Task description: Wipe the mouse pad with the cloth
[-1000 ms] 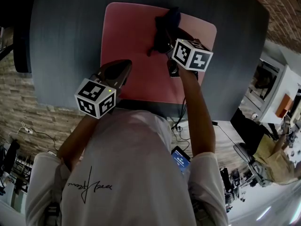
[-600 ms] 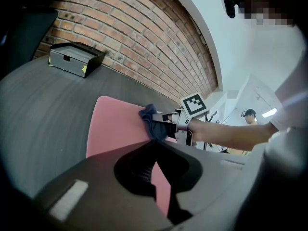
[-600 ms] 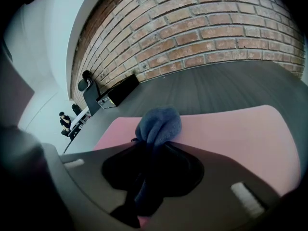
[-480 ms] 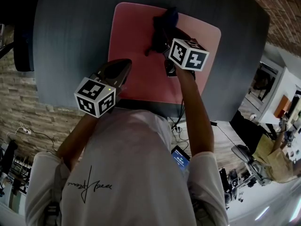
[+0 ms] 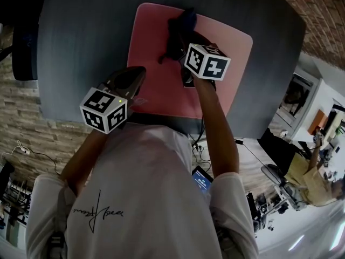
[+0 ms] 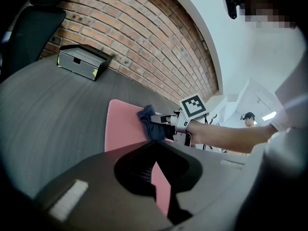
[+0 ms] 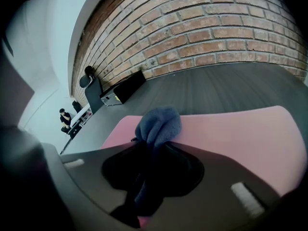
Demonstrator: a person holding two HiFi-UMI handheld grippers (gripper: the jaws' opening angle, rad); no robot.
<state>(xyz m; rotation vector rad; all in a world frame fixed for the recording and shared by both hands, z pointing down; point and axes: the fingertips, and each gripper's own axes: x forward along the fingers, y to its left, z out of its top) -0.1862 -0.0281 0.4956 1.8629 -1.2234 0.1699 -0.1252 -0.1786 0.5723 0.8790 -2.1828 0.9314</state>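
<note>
One pink mouse pad [image 5: 156,80] lies on the dark worktop [image 5: 81,47], with one blue cloth [image 7: 159,121] bunched on its far part, clenched in the right gripper [image 7: 151,146]; the left gripper [image 6: 155,146], jaws closed and empty, is at the pad's near-left corner.

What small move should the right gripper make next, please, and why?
Probably draw the right gripper, shut on the cloth, back toward the near edge. The cloth sits by the far edge of the pad, and most of the pink surface lies nearer.
</note>
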